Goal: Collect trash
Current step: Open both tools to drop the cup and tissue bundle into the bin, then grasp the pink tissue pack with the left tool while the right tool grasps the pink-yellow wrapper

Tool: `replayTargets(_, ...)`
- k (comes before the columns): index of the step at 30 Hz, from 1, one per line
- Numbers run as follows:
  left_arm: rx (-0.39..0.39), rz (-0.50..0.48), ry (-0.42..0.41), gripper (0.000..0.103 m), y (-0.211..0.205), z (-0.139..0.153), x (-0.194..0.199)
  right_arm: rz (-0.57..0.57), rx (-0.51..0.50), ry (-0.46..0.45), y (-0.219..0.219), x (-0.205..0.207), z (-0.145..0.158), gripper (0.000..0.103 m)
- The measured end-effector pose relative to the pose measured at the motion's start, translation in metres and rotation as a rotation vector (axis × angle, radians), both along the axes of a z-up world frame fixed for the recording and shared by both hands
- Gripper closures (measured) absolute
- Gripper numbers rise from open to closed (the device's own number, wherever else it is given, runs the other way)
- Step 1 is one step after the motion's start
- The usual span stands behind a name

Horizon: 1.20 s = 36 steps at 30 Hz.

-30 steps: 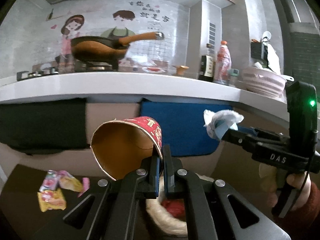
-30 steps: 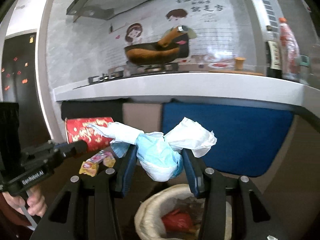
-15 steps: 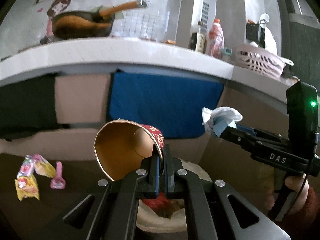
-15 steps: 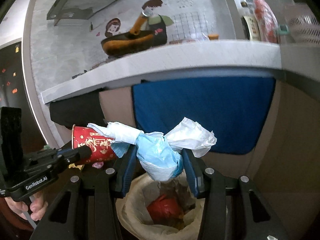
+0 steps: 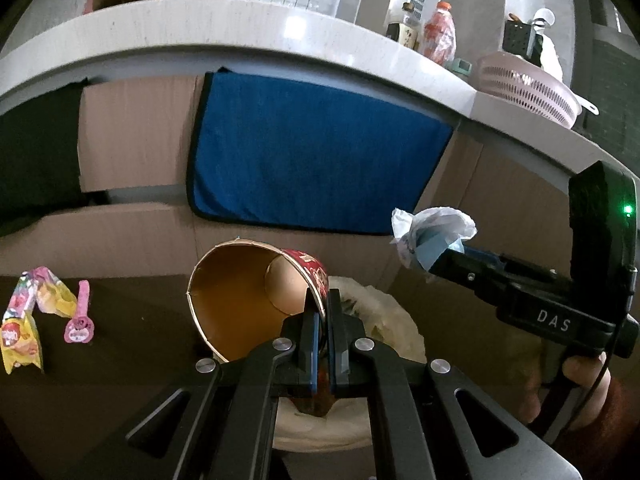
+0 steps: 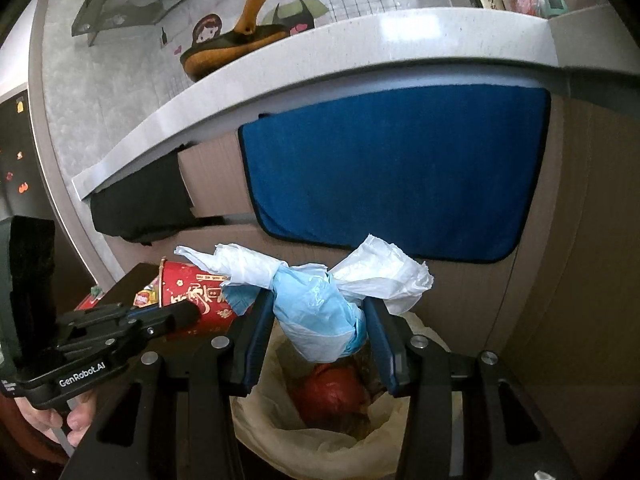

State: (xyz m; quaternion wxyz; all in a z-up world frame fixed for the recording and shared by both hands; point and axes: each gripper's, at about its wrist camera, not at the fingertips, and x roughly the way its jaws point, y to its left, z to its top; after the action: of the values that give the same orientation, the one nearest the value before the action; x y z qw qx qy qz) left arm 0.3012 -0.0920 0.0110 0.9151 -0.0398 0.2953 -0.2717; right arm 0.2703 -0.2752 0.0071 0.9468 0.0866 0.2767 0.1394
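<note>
My left gripper [image 5: 323, 304] is shut on the rim of a red paper cup [image 5: 248, 292], which lies on its side with its brown inside facing the camera. The same cup [image 6: 192, 300] shows at the left of the right wrist view. My right gripper [image 6: 318, 312] is shut on a crumpled wad of blue and white tissue [image 6: 316, 304], seen too as a wad [image 5: 432, 236] at the right of the left wrist view. Both hang just above a trash bin lined with a pale bag [image 6: 280, 440], which holds red waste [image 6: 332, 388].
Colourful snack wrappers [image 5: 28, 320] and a pink piece [image 5: 80, 316] lie on the dark floor to the left. A blue cloth [image 5: 312, 160] hangs on the cabinet front under a white counter [image 5: 240, 32]. A pink colander [image 5: 528, 88] and bottles stand on the counter.
Both grippers have sunk toward the bin with their loads, and the views have tilted down. The bin opening now sits right under the cup and the tissue wad.
</note>
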Motion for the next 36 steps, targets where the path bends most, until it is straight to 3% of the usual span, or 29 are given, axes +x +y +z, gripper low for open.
replayTargets(4,-0.021,-0.005,0.030,0.100,0.003,-0.008,0.010,0.001,-0.008,0.031,0.003,0.007,-0.009,0.060)
replayTargets(6,-0.042,-0.029,0.063,0.095,0.005,-0.015,0.018,0.016,-0.010,0.050,0.007,0.010,-0.014,0.057)
replayTargets(9,-0.038,-0.036,0.080,0.063,0.007,-0.023,0.024,0.012,-0.021,0.052,0.011,0.010,-0.020,0.041)
replayTargets(10,-0.041,-0.034,0.092,0.061,0.009,-0.026,0.026,0.000,-0.029,0.053,0.011,0.011,-0.022,0.040)
replayTargets(16,-0.124,0.011,0.174,0.061,0.037,-0.031,0.035,-0.035,-0.030,0.076,0.008,0.015,-0.027,0.040)
replayTargets(26,-0.112,0.160,0.131,0.061,0.101,-0.030,0.028,-0.043,-0.063,0.056,0.030,0.012,-0.022,0.040)
replayTargets(31,-0.089,0.275,0.111,0.061,0.158,-0.040,0.021,-0.041,-0.060,0.018,0.053,0.013,-0.017,0.040)
replayTargets(36,-0.066,0.421,0.093,0.061,0.243,-0.063,0.020,0.025,-0.072,0.022,0.095,0.021,-0.019,0.040)
